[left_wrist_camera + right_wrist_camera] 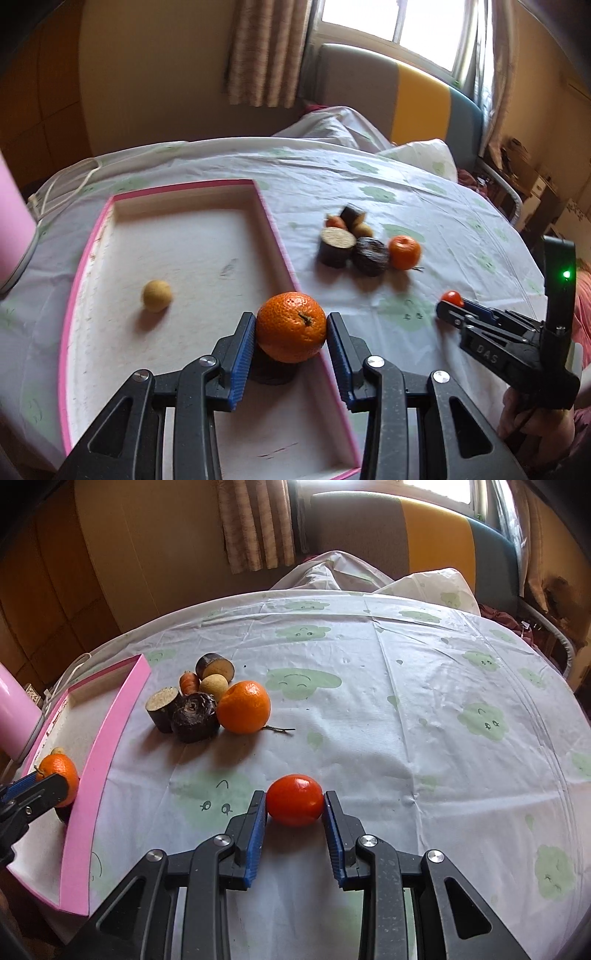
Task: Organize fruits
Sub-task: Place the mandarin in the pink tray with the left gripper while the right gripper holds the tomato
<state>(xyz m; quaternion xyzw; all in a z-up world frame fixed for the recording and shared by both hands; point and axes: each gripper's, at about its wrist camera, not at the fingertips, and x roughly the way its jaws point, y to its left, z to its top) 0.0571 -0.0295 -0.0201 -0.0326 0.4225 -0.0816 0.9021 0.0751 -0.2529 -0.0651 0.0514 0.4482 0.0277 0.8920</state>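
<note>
My left gripper [291, 328] is shut on an orange [291, 326] and holds it above the right edge of the pink-rimmed tray [275, 229]. A small tan fruit [157, 295] lies inside the tray. My right gripper [294, 802] is shut on a small red tomato [294, 799] just above the tablecloth; it shows in the left wrist view [448, 308] too. A cluster on the cloth holds a second orange [243, 706], dark cut pieces [194, 712], a small carrot [189, 682] and a tan fruit [213, 686].
A white tablecloth with green cloud prints [406, 709] covers the round table. A pink cylinder [16, 716] stands left of the tray. A small twig [280, 730] lies by the second orange. A covered chair [332, 572] and sofa stand behind the table.
</note>
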